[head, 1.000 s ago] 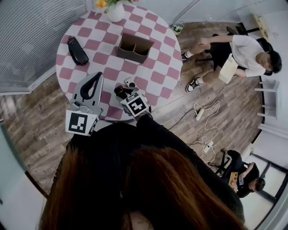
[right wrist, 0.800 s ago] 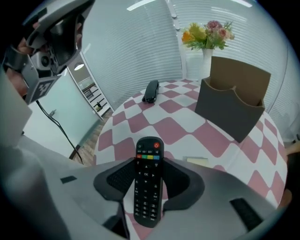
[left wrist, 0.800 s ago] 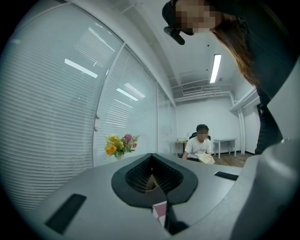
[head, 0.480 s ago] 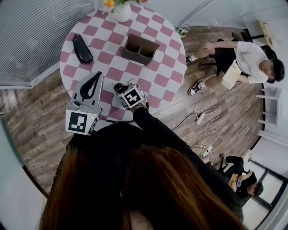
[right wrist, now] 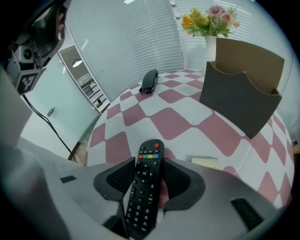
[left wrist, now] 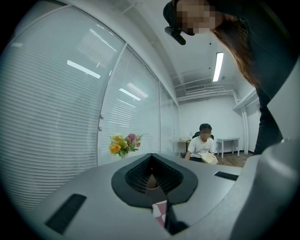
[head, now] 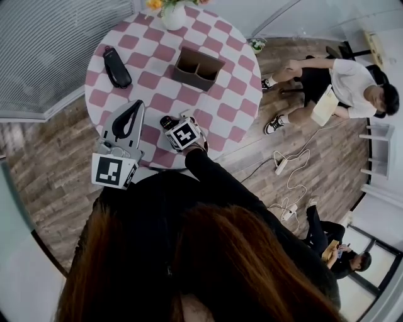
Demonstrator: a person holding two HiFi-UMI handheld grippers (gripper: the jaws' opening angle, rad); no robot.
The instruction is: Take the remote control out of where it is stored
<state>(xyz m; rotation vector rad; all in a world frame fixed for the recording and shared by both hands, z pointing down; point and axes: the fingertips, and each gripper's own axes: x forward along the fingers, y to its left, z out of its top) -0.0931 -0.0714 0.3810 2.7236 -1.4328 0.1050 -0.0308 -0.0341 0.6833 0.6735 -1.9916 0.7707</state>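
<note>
The black remote control [right wrist: 145,187] lies buttons up between the jaws of my right gripper [right wrist: 149,163], which is shut on it. The remote's front end juts past the pads, low over the pink-and-white checked table [right wrist: 173,122]. In the head view this gripper [head: 169,124] tilts down at the table's near edge. The brown open-top storage box [head: 198,66] stands further back, its side also visible in the right gripper view [right wrist: 243,93]. My left gripper [head: 136,104] hovers level at the table's near left, shut with nothing in it.
A black pouch-like item [head: 117,67] lies at the table's far left. A vase of flowers [head: 174,16] stands at the far edge. A small pale card [right wrist: 205,162] lies near the remote. A seated person [head: 340,82] and floor cables [head: 286,163] are to the right.
My right gripper has come down towards the table with the remote still in it, then held still. The left gripper has not moved.
</note>
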